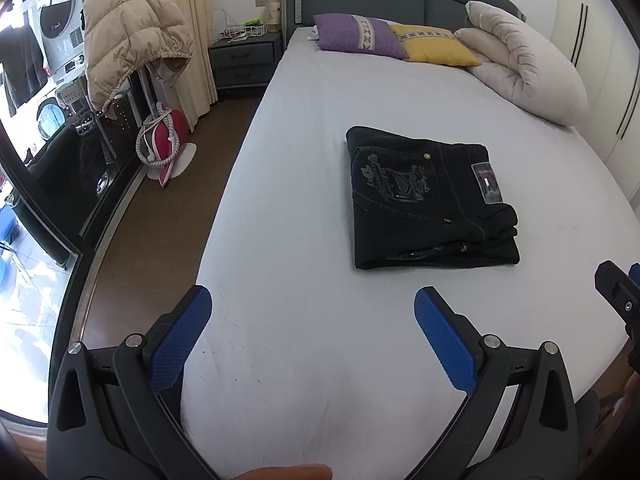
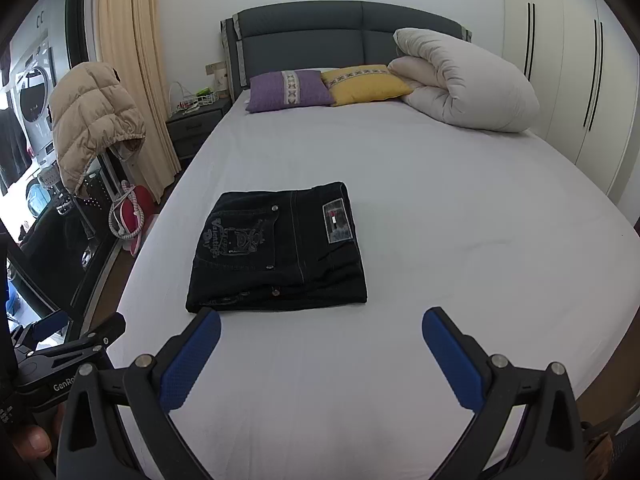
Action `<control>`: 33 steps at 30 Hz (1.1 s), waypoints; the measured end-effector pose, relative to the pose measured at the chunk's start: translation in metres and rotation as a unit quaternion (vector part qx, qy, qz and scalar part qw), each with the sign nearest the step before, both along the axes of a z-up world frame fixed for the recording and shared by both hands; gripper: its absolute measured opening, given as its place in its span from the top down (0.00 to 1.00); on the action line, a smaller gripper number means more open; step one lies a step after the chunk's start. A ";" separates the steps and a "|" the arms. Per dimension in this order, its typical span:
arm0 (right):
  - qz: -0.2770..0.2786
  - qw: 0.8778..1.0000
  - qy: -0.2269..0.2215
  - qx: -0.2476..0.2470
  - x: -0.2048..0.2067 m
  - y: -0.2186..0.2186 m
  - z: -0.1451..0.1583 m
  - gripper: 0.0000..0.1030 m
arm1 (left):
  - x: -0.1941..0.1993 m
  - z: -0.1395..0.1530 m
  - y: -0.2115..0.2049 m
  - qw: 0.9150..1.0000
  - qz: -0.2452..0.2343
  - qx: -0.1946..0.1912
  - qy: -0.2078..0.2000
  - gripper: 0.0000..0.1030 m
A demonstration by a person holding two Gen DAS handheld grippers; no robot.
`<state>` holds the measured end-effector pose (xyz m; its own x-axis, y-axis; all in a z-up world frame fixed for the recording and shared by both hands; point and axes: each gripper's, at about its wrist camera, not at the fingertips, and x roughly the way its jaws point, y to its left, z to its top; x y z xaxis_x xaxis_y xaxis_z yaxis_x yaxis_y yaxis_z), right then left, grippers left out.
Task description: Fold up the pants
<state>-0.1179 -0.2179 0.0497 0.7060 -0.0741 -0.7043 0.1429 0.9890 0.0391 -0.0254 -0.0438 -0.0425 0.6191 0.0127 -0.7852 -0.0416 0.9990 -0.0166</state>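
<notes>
Left wrist: black denim pants (image 1: 428, 204) folded square on smooth sheet (image 1: 304, 200); both grippers' ribbed blue jaws released.

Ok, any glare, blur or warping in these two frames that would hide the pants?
Left wrist view: the window at the left edge is blown out, the bed edge bows from fisheye, but the folded pants stay sharp. Right wrist view: even soft light, dark corner vignetting, pants lettering readable; both tongs, left tongs and right tongs, are in focus.
</notes>
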 end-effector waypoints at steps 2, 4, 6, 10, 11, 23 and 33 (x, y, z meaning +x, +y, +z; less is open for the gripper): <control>0.001 1.000 0.003 0.000 0.002 -0.001 -0.001 0.00 | 0.001 -0.002 -0.002 1.000 -0.001 0.000 0.001 0.00; 0.001 1.000 0.004 0.000 0.003 -0.001 -0.001 0.00 | 0.001 -0.003 -0.003 1.000 -0.002 0.000 0.003 0.00; 0.002 1.000 0.006 0.000 0.003 -0.001 -0.001 0.00 | 0.001 -0.005 -0.004 1.000 -0.001 0.000 0.004 0.00; 0.003 1.000 0.010 0.000 0.004 0.000 -0.003 0.00 | -0.001 -0.006 -0.005 1.000 0.002 -0.001 0.005 0.00; 0.004 1.000 0.011 0.000 0.004 0.000 -0.003 0.00 | 0.000 -0.007 -0.005 1.000 0.002 -0.001 0.005 0.00; 0.007 1.000 0.014 -0.003 0.004 0.003 -0.004 0.00 | -0.005 -0.006 -0.006 1.000 0.005 -0.002 0.006 0.00; 0.007 1.000 0.014 -0.003 0.004 0.004 -0.004 0.00 | -0.006 -0.007 -0.005 1.000 0.008 -0.002 0.007 0.00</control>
<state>-0.1138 -0.2137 0.0452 0.6867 -0.0680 -0.7237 0.1292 0.9912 0.0295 -0.0317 -0.0487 -0.0494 0.6081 0.0188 -0.7937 -0.0572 0.9982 -0.0202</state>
